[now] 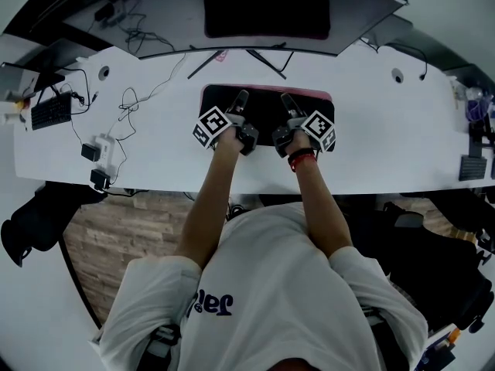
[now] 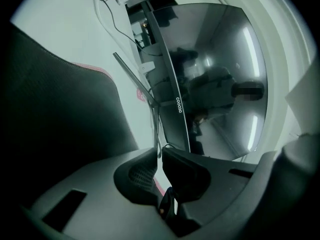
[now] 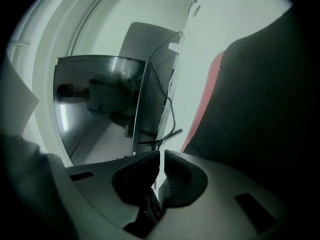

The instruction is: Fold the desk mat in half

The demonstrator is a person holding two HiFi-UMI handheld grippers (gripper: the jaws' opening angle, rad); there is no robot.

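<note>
At the far left of the white desk (image 1: pixel 387 149), a keyboard (image 1: pixel 51 111) and a tangle of cables (image 1: pixel 133 103) are seen, well apart from the work. The left gripper (image 1: pixel 240 99) is held over the left part of the desk mat (image 1: pixel 267 107), rolled onto its side and aimed toward the monitor (image 1: pixel 267 14). In the left gripper view its jaws are parted by only a thin slit. Pale desk is seen through the slit, and nothing is held.

The mat is laid at the middle of the desk, just in front of the monitor's stand (image 1: pixel 267 60), as a short dark strip with a pink edge (image 1: pixel 309 92) shown along its far side. From that exposed edge and the mat's shallow depth, the fold is judged to be made already, which would explain why nothing is gripped.

The right gripper (image 1: pixel 288 100) is held in mirrored fashion over the right part of the mat, presumably so that both ends can be handled evenly. Its jaws too are set barely apart and are empty. Whether either gripper is touching the mat cannot be told.
</note>
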